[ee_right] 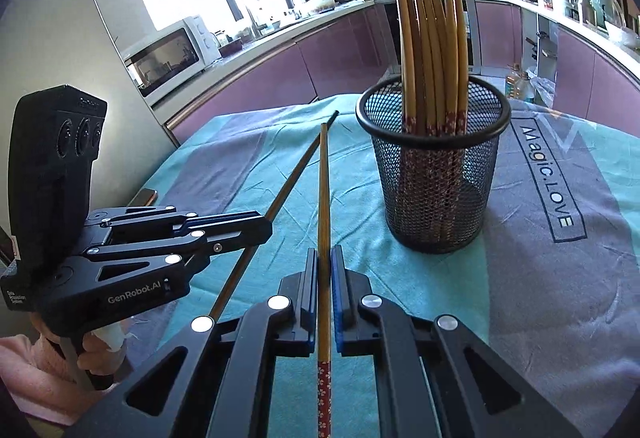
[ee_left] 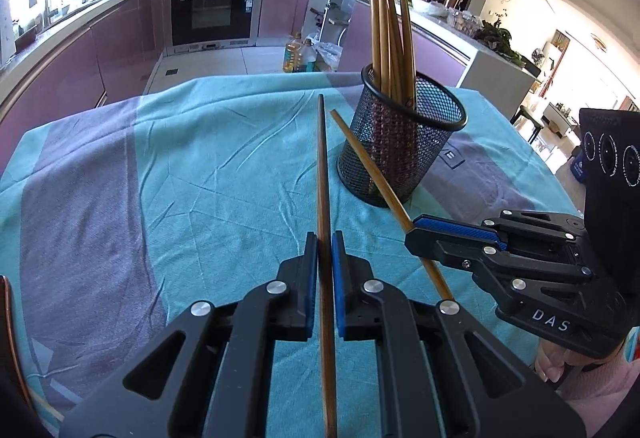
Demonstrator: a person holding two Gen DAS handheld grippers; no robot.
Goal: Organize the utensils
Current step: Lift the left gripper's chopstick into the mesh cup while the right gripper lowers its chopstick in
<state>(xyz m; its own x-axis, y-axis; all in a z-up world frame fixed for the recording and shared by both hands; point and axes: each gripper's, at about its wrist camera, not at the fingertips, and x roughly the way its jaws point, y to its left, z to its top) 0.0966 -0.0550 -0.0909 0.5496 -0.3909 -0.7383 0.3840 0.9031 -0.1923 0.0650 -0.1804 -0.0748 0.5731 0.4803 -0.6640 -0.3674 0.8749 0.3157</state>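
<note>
Scene: A person is working two hand-held tools over a cloth-covered counter (ee_left: 200, 166) in a home kitchen, sorting chopsticks into a mesh cup (ee_right: 434, 174).
Left tool (ee_left: 324, 250): Its pads are clamping a dark chopstick (ee_left: 322, 166) partway along the shaft, tip pointing ahead and clear of the cloth.
Right tool (ee_right: 324, 266): It is pinching a lighter chopstick (ee_right: 324, 190) on the plain wood above the red flowered end, also aimed forward.
Cup: It is standing upright just ahead and to the right of both sticks, already holding a bundle of chopsticks (ee_right: 432, 38) with tips up.
Handling: The sticks are looking light, stiff and smooth, so each is likely to pivot or slide in a narrow pinch; a hold nearer the middle seems steadier for tipping one into the rim. The light cup may be prone to tipping if knocked.
Surface: The teal and grey cloth is lying wrinkled and soft.
Room: Purple cabinets (ee_left: 120, 38), an oven (ee_left: 214, 10) and a microwave (ee_right: 168, 54) are ringing the sunlit kitchen.
</note>
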